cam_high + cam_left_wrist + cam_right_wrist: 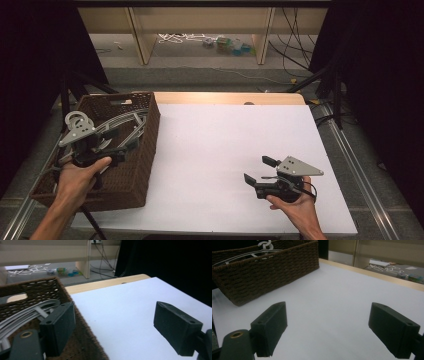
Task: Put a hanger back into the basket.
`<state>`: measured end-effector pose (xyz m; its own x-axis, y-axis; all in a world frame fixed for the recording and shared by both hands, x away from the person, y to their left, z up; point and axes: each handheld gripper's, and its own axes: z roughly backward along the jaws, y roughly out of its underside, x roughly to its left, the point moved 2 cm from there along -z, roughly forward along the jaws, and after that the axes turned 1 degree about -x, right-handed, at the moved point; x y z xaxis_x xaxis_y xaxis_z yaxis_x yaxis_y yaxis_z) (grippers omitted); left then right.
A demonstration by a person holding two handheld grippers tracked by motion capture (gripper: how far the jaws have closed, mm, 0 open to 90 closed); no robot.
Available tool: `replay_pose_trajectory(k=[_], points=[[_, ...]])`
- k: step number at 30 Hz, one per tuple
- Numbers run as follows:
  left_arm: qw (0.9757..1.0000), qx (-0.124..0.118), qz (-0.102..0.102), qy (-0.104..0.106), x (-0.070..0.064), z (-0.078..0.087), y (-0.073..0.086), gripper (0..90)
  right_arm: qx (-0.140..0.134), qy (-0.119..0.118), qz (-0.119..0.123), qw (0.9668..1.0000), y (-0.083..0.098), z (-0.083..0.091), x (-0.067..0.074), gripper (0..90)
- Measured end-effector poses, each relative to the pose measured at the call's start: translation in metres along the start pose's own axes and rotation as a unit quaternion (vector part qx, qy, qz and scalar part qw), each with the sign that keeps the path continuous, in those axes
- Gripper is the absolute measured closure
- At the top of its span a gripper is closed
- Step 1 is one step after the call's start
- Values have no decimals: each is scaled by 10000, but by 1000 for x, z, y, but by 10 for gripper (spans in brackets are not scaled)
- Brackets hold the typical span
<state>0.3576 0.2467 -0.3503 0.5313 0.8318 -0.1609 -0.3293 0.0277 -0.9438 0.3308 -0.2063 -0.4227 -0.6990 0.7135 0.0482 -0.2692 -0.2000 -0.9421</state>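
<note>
My left gripper (116, 140) hangs over the basket (145, 150) at the tabletop's (225, 145) left edge, jaws wide and empty, above grey hangers (125, 122) partly hidden by rim and gripper, while my right gripper (260, 172), equally wide and empty, rests low over bare tabletop.

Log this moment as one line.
left gripper: open, over basket of hangers | right gripper: open, empty, over table
</note>
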Motion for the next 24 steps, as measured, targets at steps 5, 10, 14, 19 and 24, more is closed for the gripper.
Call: replay_pose_trajectory(k=[5, 10, 14, 19, 24], points=[[9998, -66, -25, 206, -16, -4, 3, 172, 25, 16, 9, 10000, 0, 0, 0, 163], [9992, -64, -67, 390, -28, -13, 10, 171, 36, -27, -49, 10000, 0, 1, 2, 163], [9989, -17, -38, 461, -32, -20, 16, 171, 44, -53, -63, 10000, 0, 1, 3, 163], [9984, -88, -37, 557, -40, -24, 21, 171, 6, -74, -65, 10000, 0, 1, 4, 163], [9978, -170, -192, 609, -51, -28, 27, 165, -66, -17, -45, 10000, 0, 1, 4, 163]])
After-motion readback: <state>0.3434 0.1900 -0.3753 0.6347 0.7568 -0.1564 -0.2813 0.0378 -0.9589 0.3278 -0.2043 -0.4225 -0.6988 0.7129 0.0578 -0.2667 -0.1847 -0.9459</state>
